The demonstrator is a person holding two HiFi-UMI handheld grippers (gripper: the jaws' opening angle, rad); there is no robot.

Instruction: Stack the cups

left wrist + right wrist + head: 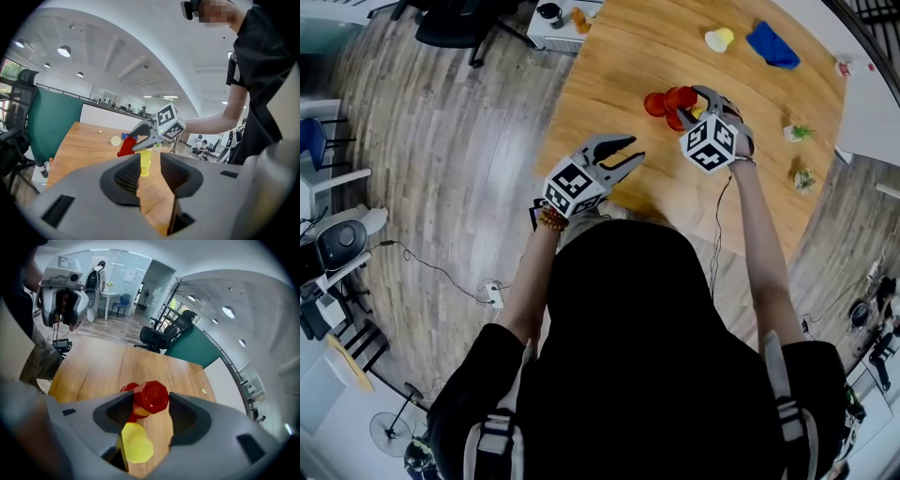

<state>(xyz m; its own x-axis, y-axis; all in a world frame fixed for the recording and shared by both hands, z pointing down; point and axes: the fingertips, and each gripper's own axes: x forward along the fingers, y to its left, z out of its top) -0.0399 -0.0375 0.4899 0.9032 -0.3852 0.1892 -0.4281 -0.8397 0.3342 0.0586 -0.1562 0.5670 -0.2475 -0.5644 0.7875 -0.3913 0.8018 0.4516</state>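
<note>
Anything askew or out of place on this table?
The red cup in the right gripper is tipped sideways, base toward that gripper's camera, near an upright yellow cup. A stray cup, pale yellow, sits far off by the blue cloth. Nothing looks spilled or broken.

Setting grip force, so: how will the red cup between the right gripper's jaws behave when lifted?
Probably light: the red cup looks like moulded plastic, and the right gripper holds it tilted by a side pinch alone. Its glossy wall could slip under a weak pinch. The faceted base should curb rolling if it drops.
</note>
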